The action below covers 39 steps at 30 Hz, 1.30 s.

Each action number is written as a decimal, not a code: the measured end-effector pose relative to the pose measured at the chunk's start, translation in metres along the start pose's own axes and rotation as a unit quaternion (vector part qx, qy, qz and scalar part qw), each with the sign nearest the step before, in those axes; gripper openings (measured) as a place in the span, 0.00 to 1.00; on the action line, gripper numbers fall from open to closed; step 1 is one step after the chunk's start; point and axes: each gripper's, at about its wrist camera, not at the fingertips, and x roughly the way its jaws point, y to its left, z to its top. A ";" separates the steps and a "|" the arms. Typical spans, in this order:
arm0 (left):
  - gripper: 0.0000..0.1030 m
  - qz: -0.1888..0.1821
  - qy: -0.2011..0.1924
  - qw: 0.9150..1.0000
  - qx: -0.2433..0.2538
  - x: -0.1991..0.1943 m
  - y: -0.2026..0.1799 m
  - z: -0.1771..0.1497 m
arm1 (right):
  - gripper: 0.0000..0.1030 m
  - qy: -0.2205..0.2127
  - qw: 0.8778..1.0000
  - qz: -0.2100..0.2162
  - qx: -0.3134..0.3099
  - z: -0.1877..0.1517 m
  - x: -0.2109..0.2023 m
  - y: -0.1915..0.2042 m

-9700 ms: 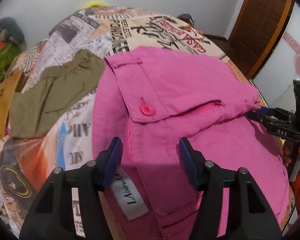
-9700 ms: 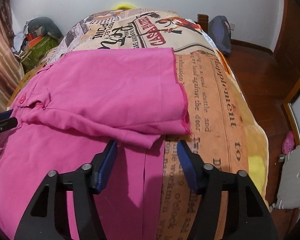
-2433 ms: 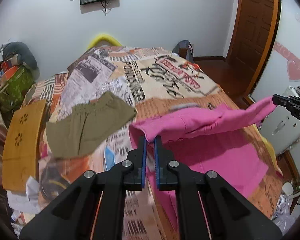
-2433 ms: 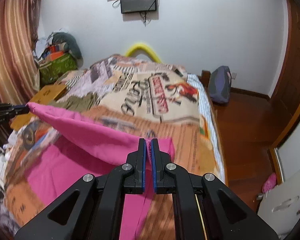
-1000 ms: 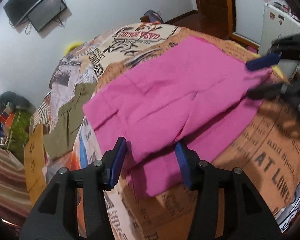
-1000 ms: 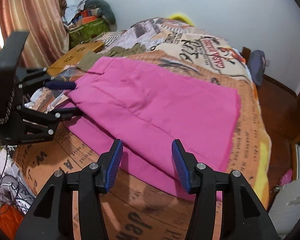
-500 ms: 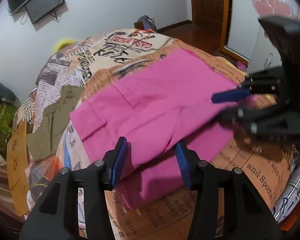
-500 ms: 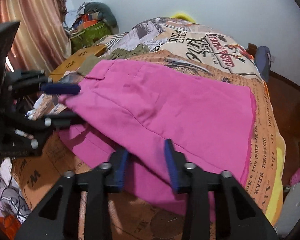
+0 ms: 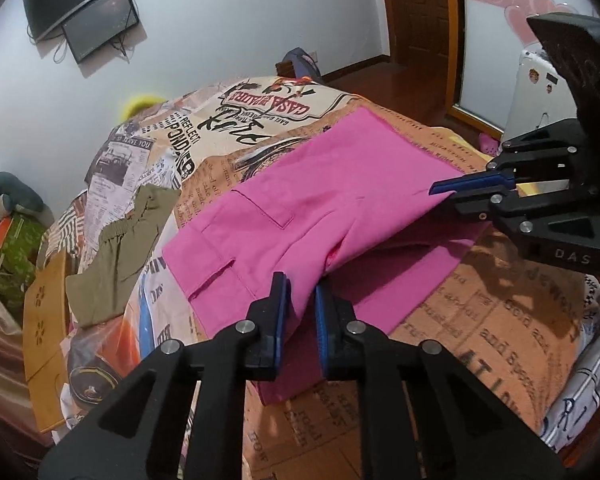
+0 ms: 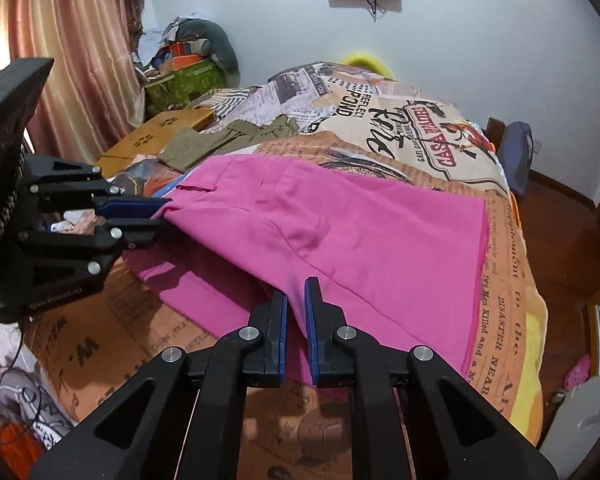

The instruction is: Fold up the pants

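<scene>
Pants (image 9: 300,208) lie on the bedspread (image 9: 500,320), half-folded. Left gripper (image 9: 302,304) and right gripper (image 10: 296,304), spread a second ago, now I read as pinching the near edge at 6 o'clock, apparently the top layer only. Next fold can begin.

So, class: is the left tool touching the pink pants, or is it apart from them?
Touching. The left wrist view shows the left tool with pink pants fabric pinched between its nearly closed blue pads, the edge lifted off the bedspread.

Pink pants (image 9: 324,208) lie folded double, near edge of the top layer lifted
</scene>
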 end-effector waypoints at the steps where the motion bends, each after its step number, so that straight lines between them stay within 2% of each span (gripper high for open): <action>1: 0.12 -0.002 0.002 1.000 0.000 -0.001 -0.001 -0.001 | 0.07 0.002 1.000 0.001 -0.001 -0.001 0.000 0.000; 9: 0.13 -0.017 0.034 0.999 0.000 0.007 -0.014 -0.021 | 0.07 0.043 0.999 0.006 -0.009 -0.019 0.012 0.004; 12: 0.16 -0.022 0.039 0.999 -0.006 0.005 -0.014 -0.024 | 0.17 0.060 0.998 -0.003 -0.008 -0.023 0.010 0.003; 15: 0.24 -0.047 0.037 0.998 -0.020 -0.006 -0.006 -0.023 | 0.36 0.055 0.998 0.013 0.006 -0.020 -0.005 -0.002; 16: 0.28 -0.053 0.034 0.998 -0.025 -0.011 -0.004 -0.023 | 0.36 0.047 0.999 0.020 0.011 -0.018 -0.010 -0.003; 20: 0.30 -0.071 0.006 0.996 -0.051 -0.034 0.008 -0.014 | 0.36 0.016 0.998 0.038 0.036 -0.006 -0.027 -0.006; 24: 0.30 -0.083 -0.006 0.992 -0.092 -0.035 0.017 0.001 | 0.36 -0.005 0.996 0.053 0.066 0.007 -0.018 -0.002; 27: 0.30 -0.087 0.018 0.989 -0.119 -0.014 0.019 0.002 | 0.36 0.012 0.995 0.061 0.081 0.004 0.005 0.003; 31: 0.30 -0.090 0.064 0.983 -0.148 0.018 0.021 -0.014 | 0.36 0.057 0.993 0.063 0.087 -0.014 0.034 0.003; 34: 0.30 -0.086 0.057 0.983 -0.152 0.019 0.024 -0.026 | 0.36 0.048 0.994 0.052 0.079 -0.025 0.027 -0.003; 37: 0.31 -0.060 0.062 0.986 -0.145 0.015 0.030 -0.032 | 0.36 0.054 0.993 0.043 0.094 -0.032 0.020 -0.020; 39: 0.32 -0.076 0.062 0.982 -0.159 0.013 0.038 -0.039 | 0.36 0.057 0.992 0.035 0.109 -0.040 0.016 -0.035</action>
